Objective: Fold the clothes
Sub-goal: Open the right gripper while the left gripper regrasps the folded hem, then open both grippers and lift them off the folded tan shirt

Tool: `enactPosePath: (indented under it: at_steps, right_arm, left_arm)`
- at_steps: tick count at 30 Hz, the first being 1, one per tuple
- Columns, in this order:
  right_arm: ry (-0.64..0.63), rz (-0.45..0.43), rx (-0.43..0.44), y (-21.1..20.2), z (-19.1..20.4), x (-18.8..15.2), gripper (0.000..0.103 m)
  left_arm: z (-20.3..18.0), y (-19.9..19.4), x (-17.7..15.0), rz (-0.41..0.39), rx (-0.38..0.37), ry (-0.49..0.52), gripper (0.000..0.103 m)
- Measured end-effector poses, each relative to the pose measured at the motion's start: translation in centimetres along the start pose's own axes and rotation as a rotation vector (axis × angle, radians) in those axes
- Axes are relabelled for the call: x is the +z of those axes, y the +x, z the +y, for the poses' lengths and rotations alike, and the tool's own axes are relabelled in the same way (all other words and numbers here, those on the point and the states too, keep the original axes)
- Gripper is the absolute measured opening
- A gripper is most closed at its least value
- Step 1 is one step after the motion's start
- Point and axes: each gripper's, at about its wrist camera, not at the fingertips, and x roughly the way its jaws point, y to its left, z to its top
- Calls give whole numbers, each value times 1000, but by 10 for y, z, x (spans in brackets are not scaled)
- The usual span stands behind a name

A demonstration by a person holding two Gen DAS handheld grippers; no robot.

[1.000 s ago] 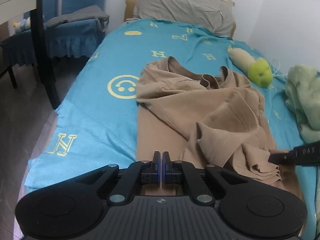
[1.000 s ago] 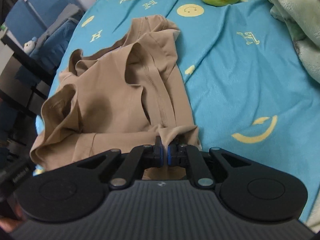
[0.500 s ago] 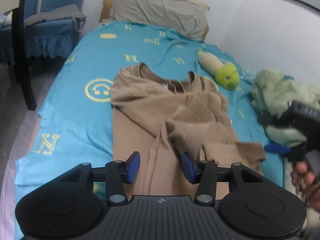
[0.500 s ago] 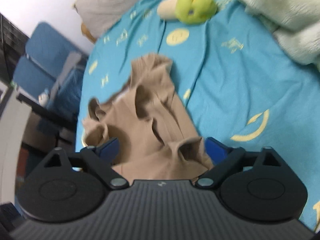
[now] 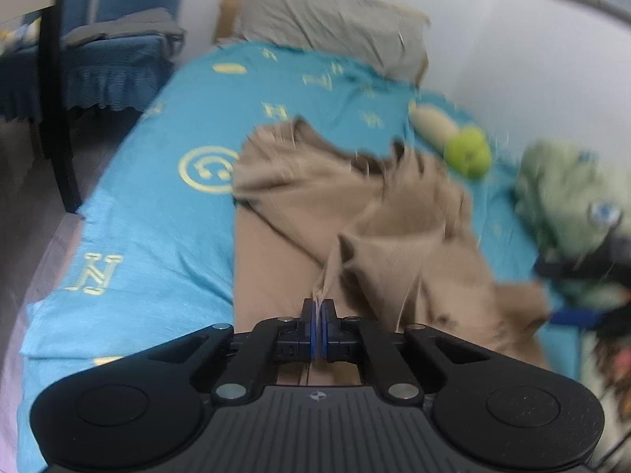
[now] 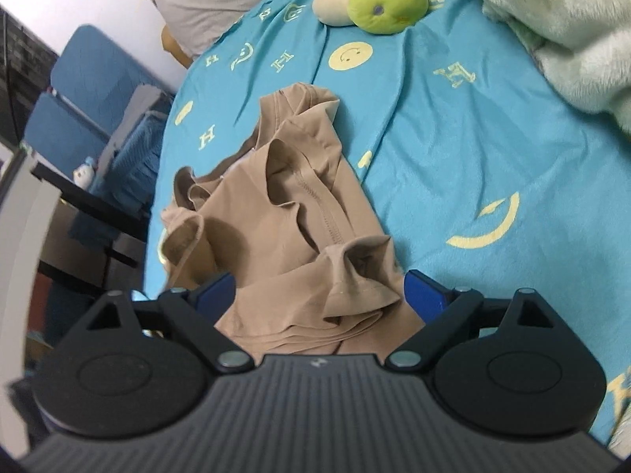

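Shirt fabric is pinched in my left gripper at lower centre; my right gripper stands spread, straddling the crumpled hem.

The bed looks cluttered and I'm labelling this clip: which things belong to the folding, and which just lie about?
Folding:
tan shirt
left gripper, shut on its fabric
right gripper, open

Lying about:
green plush toy
grey pillow
pale green blanket
blue chair

Left tongs black with blue pads, ribbed grey housing, silver rivets, right tongs alike
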Motion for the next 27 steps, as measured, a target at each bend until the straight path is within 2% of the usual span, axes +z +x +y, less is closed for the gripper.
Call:
enactPosePath:
  at_steps: [3, 7, 11, 14, 15, 18, 20, 21, 23, 26, 27]
  right_arm:
    - [-34, -16, -20, -2, 2, -2, 94]
    - [-81, -35, -37, -5, 7, -4, 94]
    - [-153, -62, -52, -9, 15, -5, 94]
    - [-214, -101, -66, -19, 22, -9, 94]
    - [-232, -113, -67, -24, 25, -11, 94]
    - [-282, -148, -52, -44, 33, -21, 94]
    - [-314, -172, -35, -58, 39, -29, 94]
    - [-330, -183, -27, -65, 42, -34, 94]
    - [-364, -207, -12, -79, 47, -44, 94]
    - [-422, -241, 2, -100, 53, -61, 94]
    - [-436, -254, 5, -106, 53, -66, 94]
  left_arm:
    - [4, -23, 6, -46, 20, -43, 3]
    - [11, -5, 3, 22, 113, -56, 3]
    - [6, -1, -1, 29, 128, -20, 7]
    - [-2, -21, 3, -23, 115, 4, 19]
    - [-6, -33, 4, -47, 102, 4, 20]
    - [-22, -69, 4, -114, 91, 30, 34]
    - [-36, -94, 0, -161, 100, 61, 54]
    - [-43, -106, -2, -184, 108, 78, 61]
    - [-54, -126, -8, -222, 138, 77, 87]
    - [-65, -151, -19, -276, 153, 69, 102]
    - [-68, -157, -23, -286, 147, 65, 102]
